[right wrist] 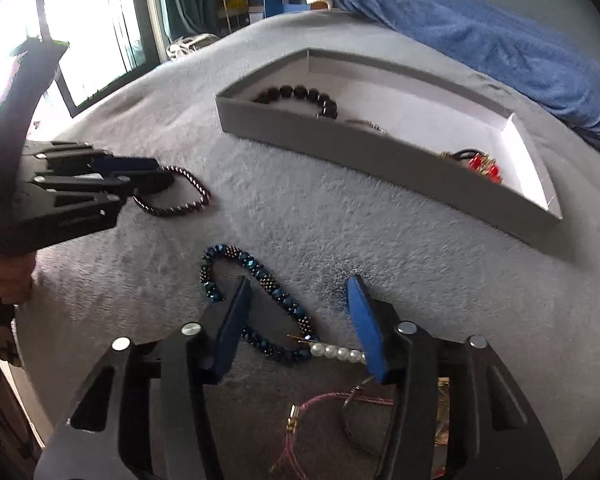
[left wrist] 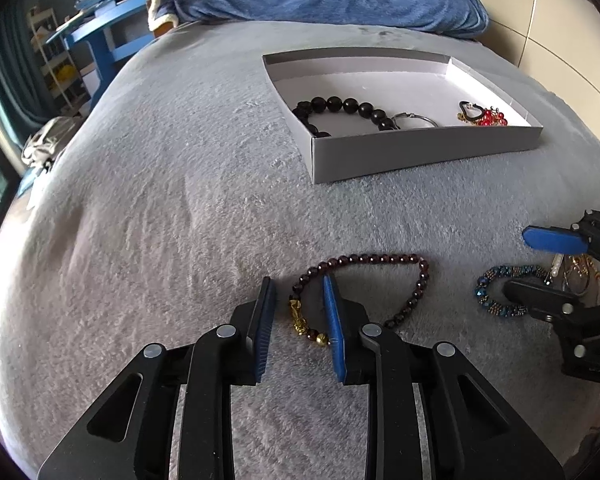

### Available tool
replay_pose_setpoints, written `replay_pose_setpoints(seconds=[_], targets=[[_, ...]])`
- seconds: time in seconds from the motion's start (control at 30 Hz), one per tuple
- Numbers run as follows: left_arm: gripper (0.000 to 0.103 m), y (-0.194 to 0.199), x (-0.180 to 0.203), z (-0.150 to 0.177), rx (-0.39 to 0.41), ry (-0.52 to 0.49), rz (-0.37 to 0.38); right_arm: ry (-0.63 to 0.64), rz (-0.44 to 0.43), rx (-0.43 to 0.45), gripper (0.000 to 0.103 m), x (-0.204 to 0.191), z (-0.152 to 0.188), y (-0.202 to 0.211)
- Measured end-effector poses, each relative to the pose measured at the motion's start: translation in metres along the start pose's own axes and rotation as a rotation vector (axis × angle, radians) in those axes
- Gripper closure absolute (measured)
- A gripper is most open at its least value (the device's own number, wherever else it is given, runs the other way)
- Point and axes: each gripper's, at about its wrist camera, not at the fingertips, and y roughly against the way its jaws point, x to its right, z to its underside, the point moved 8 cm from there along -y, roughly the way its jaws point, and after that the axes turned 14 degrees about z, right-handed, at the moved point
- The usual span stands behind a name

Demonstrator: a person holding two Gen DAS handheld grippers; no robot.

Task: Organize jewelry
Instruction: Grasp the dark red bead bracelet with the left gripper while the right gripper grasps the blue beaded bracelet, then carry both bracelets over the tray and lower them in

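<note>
Two hand-held grippers [left wrist: 300,292] [right wrist: 298,292], one box [left wrist: 420,152].

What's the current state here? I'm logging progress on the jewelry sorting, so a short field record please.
surface: grey blanket
box: holds black bead bracelet, silver ring, red bead piece
left gripper: open, astride dark red bracelet
right gripper: open, astride blue bead bracelet
also loose: pearl strand, pink cord
</note>
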Motion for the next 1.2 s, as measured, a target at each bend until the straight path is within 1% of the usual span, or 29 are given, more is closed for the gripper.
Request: replay_pose_setpoints(seconds=[0.03,0.07,0.1,0.13,0.17,0.2,0.23,0.37,0.5,0.63,0.73,0.97,1.2], targets=[[0.077,0.000,0.001,0.000,-0.003,-0.007,-0.005,0.003,0.001,0.002,0.065,-0.002,0.000,0.000],[0.077,0.000,0.002,0.000,-0.006,-0.012,-0.006,0.005,-0.004,0.003,0.071,-0.003,0.000,0.000],[0.079,0.000,0.003,0.000,-0.007,-0.019,-0.008,0.011,-0.011,0.005,0.083,-0.005,-0.001,0.001],[0.085,0.001,0.005,0.000,-0.006,-0.023,0.001,0.021,-0.020,0.010,0.093,-0.008,-0.001,0.003],[0.088,0.001,0.005,0.000,-0.006,-0.025,0.001,0.026,-0.027,0.014,0.096,-0.010,-0.001,0.003],[0.095,0.003,0.007,0.000,-0.004,-0.030,0.001,0.027,-0.030,0.018,0.096,-0.011,-0.001,0.005],[0.096,0.004,0.008,-0.001,-0.004,-0.027,0.013,0.023,-0.034,0.021,0.096,-0.011,-0.002,0.006],[0.096,0.013,0.018,-0.007,0.022,-0.023,0.053,-0.045,-0.064,0.055,0.096,-0.002,-0.012,0.016],[0.096,0.033,0.038,-0.028,0.089,-0.070,0.081,-0.130,-0.075,0.120,0.096,0.016,-0.030,0.034],[0.096,0.049,0.056,-0.052,0.142,-0.114,0.109,-0.201,-0.067,0.176,0.096,0.040,-0.048,0.051],[0.096,0.057,0.064,-0.069,0.172,-0.129,0.126,-0.233,-0.052,0.200,0.096,0.056,-0.060,0.059],[0.096,0.067,0.073,-0.107,0.221,-0.133,0.154,-0.279,-0.014,0.220,0.096,0.094,-0.085,0.060],[0.096,0.060,0.077,-0.138,0.239,-0.145,0.149,-0.293,0.006,0.229,0.096,0.117,-0.104,0.060]])
